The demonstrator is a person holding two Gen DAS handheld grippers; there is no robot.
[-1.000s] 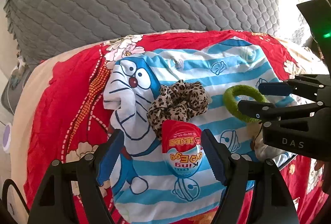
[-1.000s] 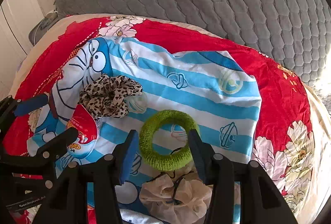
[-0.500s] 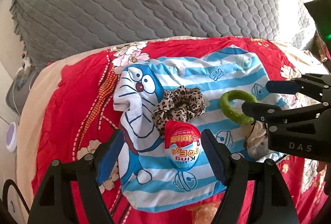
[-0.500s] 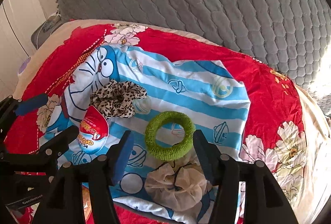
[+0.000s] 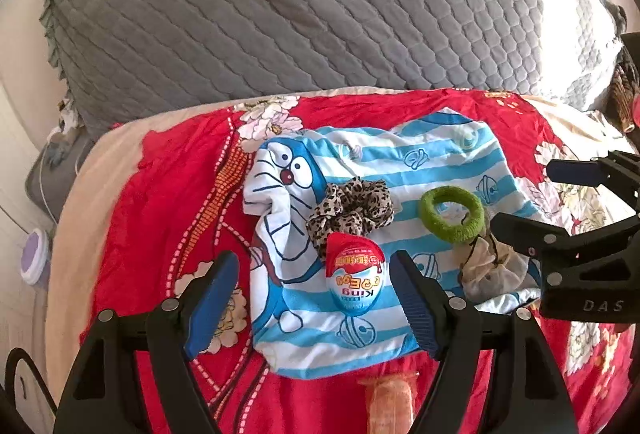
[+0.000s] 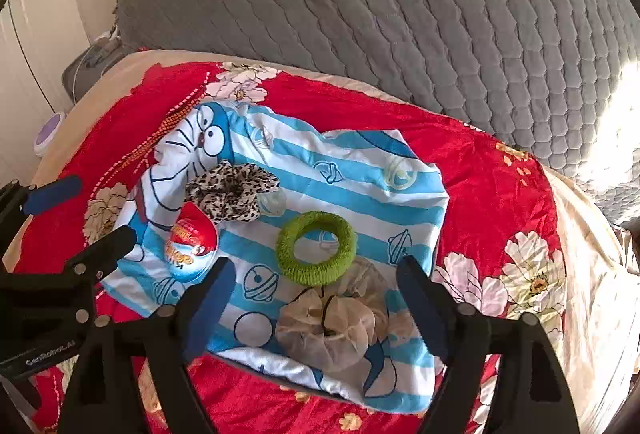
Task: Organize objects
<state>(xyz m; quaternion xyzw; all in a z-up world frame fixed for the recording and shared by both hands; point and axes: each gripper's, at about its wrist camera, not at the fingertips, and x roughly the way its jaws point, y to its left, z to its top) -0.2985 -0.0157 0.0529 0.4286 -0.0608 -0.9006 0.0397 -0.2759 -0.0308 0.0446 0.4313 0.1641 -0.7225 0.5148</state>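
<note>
A blue-striped cartoon cloth (image 5: 400, 169) (image 6: 360, 173) lies on a red floral bedspread. On it lie a red-and-blue toy egg (image 5: 355, 278) (image 6: 193, 248), a leopard-print scrunchie (image 5: 350, 207) (image 6: 232, 191), a green fuzzy hair ring (image 5: 451, 207) (image 6: 317, 248) and a beige scrunchie (image 5: 492, 270) (image 6: 332, 326). My left gripper (image 5: 314, 300) is open and empty, above the egg, which shows between its fingers. My right gripper (image 6: 316, 308) is open and empty above the beige scrunchie, just short of the green ring.
A grey quilted cushion (image 5: 300, 13) (image 6: 400, 1) rises behind the bedspread (image 5: 160, 193) (image 6: 500, 193). An orange mesh item (image 5: 390, 406) lies at the near edge. A purple-topped round object (image 5: 34, 256) (image 6: 48, 131) sits off the bed at the left.
Both grippers have pulled back and up from the objects, which now look smaller and farther. Both stayed open. Nothing on the cloth moved.
</note>
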